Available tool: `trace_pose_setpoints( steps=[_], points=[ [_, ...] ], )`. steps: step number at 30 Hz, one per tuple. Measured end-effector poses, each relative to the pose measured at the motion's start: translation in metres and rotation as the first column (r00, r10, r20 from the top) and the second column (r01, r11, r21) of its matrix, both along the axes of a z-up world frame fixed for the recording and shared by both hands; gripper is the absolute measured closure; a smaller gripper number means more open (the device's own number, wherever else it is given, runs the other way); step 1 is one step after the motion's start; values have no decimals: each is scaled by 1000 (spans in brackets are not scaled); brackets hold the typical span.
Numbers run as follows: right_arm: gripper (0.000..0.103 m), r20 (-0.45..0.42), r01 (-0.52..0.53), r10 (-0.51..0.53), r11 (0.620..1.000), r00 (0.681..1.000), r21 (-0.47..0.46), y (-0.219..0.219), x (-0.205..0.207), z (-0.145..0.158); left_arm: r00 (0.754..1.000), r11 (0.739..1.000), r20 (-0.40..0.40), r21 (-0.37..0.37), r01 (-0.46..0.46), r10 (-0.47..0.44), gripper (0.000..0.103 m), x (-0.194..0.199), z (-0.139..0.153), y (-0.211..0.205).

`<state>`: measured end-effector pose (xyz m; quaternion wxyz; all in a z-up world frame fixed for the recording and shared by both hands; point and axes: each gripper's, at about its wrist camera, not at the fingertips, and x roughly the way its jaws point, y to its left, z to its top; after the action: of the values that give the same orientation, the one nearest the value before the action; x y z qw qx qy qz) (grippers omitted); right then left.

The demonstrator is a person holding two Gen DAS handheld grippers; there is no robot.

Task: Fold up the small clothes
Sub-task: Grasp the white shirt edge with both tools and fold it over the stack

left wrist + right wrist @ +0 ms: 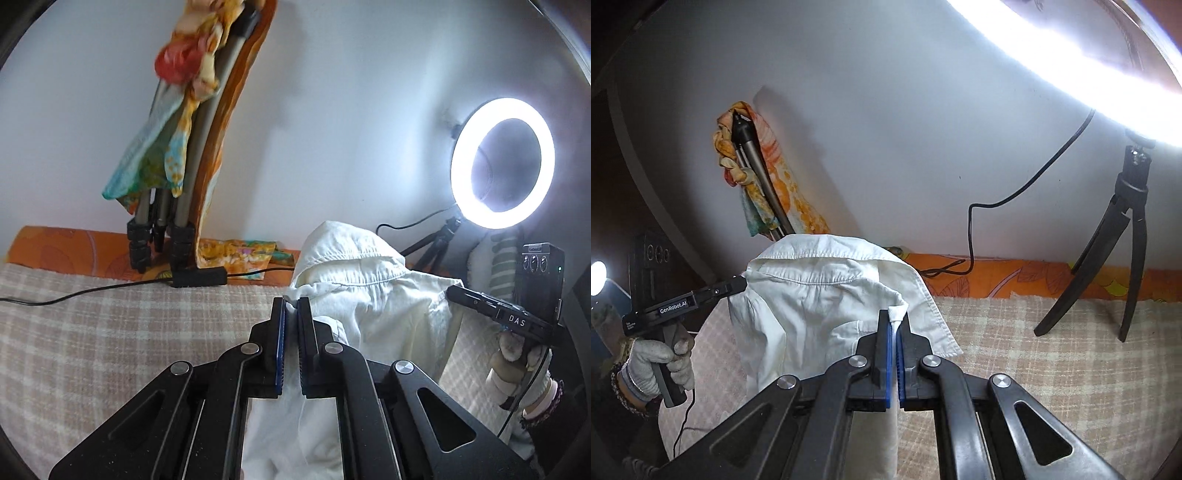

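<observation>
Checked blanket [110,332] underneath, orange sheet [997,277] behind, white wall [332,110].

My main light is the ring light [502,159], blown out to pure white in the left wrist view, and smeared as a glaring band across the top right of the right wrist view. The wall [886,110] around it reads grey-blue and fairly dim. A soft shadow falls beside the draped tripod [757,173] (its cloth looks motion-blurred in the left view). Fisheye bending and black vignetting frame both pictures.
</observation>
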<state>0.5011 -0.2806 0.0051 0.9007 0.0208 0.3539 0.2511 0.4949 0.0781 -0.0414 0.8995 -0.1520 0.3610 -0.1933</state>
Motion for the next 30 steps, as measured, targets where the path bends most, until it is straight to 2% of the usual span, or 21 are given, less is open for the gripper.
trace_pose_setpoints(
  steps=[7,14,19,23,30],
  points=[
    [103,66,-27,29,999,997,-22,7,-66,29,998,1000,56,17,8,-9,99,-61,24,8],
    [103,104,-50,57,997,993,-67,3,-144,24,998,999,64,37,27,-29,99,-131,19,11],
    [103,114,-68,81,992,990,-107,3,-199,4,998,996,44,70,46,-49,99,-174,6,10],
    [103,104,-75,92,986,990,-152,3,-229,-22,997,991,-6,111,73,-73,99,-200,-16,7],
    [103,93,-111,143,953,985,-282,13,-256,-59,991,978,-95,178,107,-91,99,-223,-58,1]
  ],
)
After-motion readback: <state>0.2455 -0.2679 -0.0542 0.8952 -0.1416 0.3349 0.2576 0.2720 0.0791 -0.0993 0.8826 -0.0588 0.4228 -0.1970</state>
